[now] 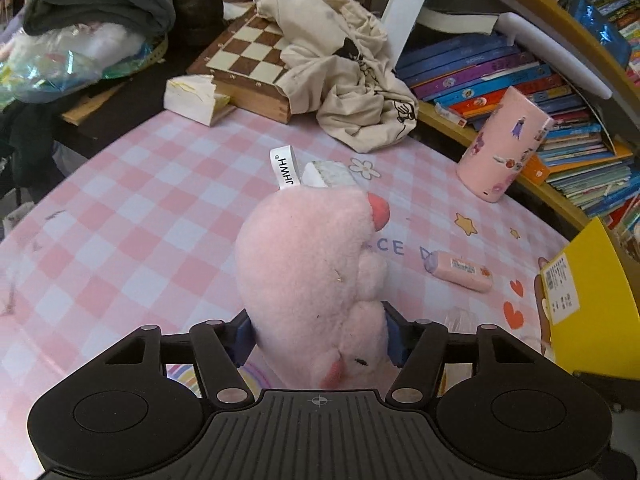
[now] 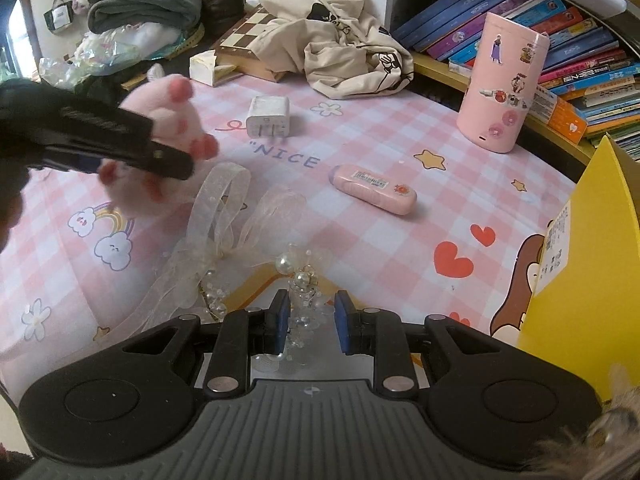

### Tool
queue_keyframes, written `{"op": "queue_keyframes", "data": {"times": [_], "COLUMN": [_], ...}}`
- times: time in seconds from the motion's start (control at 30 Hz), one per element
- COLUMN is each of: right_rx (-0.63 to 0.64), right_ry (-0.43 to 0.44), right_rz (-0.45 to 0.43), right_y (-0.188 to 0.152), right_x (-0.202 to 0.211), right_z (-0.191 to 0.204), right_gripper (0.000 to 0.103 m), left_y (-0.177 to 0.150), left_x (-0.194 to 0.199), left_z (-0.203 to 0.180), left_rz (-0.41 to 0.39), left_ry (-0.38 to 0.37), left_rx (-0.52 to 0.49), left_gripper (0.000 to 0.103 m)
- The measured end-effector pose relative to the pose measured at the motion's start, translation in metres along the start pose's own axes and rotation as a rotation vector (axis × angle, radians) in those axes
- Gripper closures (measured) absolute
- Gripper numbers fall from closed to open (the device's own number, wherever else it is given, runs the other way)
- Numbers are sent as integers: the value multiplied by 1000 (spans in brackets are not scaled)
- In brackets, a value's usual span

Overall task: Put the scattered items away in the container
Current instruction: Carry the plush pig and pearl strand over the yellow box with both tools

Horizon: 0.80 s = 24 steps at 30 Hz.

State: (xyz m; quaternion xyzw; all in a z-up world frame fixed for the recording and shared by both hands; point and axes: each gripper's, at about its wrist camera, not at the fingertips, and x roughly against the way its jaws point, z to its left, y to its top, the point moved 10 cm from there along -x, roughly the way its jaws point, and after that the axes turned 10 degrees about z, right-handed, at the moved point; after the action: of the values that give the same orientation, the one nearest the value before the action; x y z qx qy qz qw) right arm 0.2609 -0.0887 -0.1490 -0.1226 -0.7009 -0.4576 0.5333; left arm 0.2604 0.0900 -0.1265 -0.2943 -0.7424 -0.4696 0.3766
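Observation:
A pink plush toy (image 1: 308,264) stands between the blue pads (image 1: 243,340) of my left gripper (image 1: 320,340), which press on its sides; the gripper is shut on it. In the right wrist view the same plush toy (image 2: 172,116) is held just above the checked tablecloth by the left gripper (image 2: 120,144). My right gripper (image 2: 311,320) is shut on a pearl and ribbon ornament (image 2: 224,216), whose sheer loops trail out to the left. The yellow box (image 2: 580,260) stands open at the right edge, also seen as the yellow box (image 1: 592,300).
On the cloth lie a white charger (image 2: 267,117) and a pink oblong case (image 2: 374,188). A pink cylinder (image 2: 502,84) stands at the far right. Behind are a chessboard (image 1: 248,52), a cream cloth bag (image 1: 348,72) and stacked books (image 1: 520,80).

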Motion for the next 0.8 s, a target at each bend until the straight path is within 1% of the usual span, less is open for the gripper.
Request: {"op": "queue_keyframes", "data": {"times": [0.1, 0.27, 0.8], "right_rx": [3, 11, -37], "right_ry": [-3, -9, -45], "right_rz": [-4, -18, -47], "right_y": [-1, -2, -22], "right_x": [4, 14, 43], "right_z": [3, 10, 25], "right_gripper": [81, 81, 81], "left_y": [-4, -13, -46], "left_x": [10, 23, 48], "left_z": [4, 5, -2], "left_rz": [-18, -34, -22], "left_ry": [2, -18, -58], "left_rx": [17, 22, -39], "left_gripper": [42, 42, 42]}}
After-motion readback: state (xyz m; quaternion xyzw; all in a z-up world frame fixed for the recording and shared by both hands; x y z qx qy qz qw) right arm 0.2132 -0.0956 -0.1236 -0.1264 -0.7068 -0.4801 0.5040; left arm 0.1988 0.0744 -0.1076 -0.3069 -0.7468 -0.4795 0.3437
